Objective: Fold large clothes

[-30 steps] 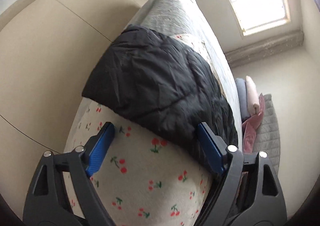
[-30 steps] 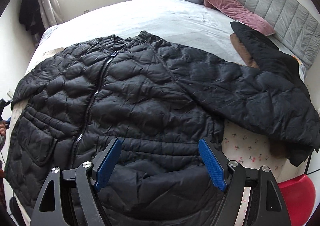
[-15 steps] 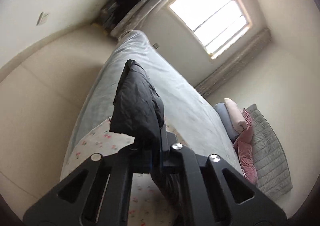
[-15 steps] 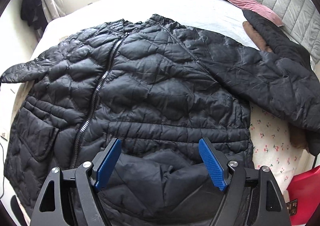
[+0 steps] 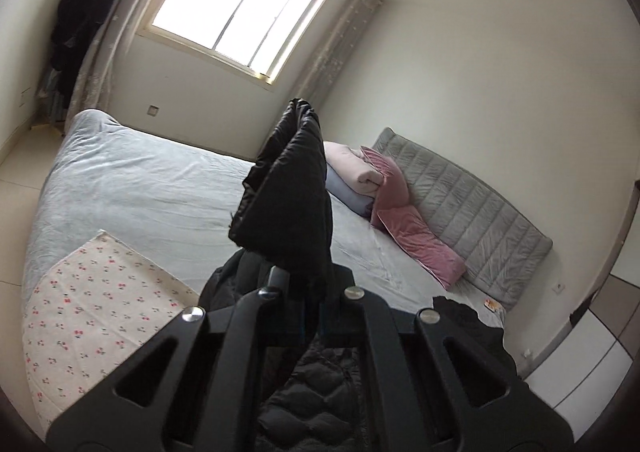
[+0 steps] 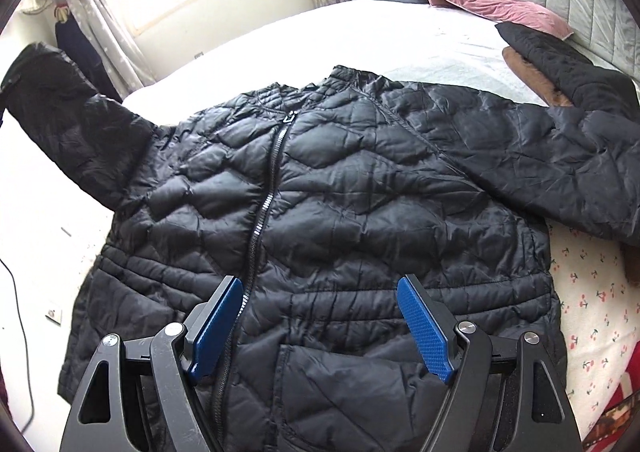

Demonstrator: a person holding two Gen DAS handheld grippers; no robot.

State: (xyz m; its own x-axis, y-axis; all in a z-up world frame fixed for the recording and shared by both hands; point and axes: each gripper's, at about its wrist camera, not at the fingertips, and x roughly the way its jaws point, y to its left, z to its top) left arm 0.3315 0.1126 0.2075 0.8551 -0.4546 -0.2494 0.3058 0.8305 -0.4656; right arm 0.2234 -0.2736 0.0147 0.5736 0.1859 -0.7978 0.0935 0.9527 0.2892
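A black quilted puffer jacket (image 6: 340, 188) lies front up, zipped, across the bed. Its left sleeve (image 6: 68, 120) is lifted off the bed toward the upper left. In the left wrist view my left gripper (image 5: 308, 304) is shut on that sleeve's cuff (image 5: 288, 196), which stands up above the jaws, high over the bed. My right gripper (image 6: 320, 328) hovers open over the jacket's lower hem near the zip, nothing between its blue pads (image 6: 424, 332). The right sleeve (image 6: 560, 164) lies spread out to the right.
The bed carries a pale blue sheet (image 5: 140, 180) and a cherry-print cloth (image 5: 92, 304). Folded blankets and a pink pillow (image 5: 404, 220) rest against the grey headboard (image 5: 472, 220). Another dark garment with a brown lining (image 6: 532, 72) lies by the right sleeve. A window (image 5: 240, 4) is behind the bed.
My left gripper closed on the sleeve cuff and rose high, rolling as it went; the sleeve now hangs up off the bed. The right gripper stayed open and tilted a little over the hem.
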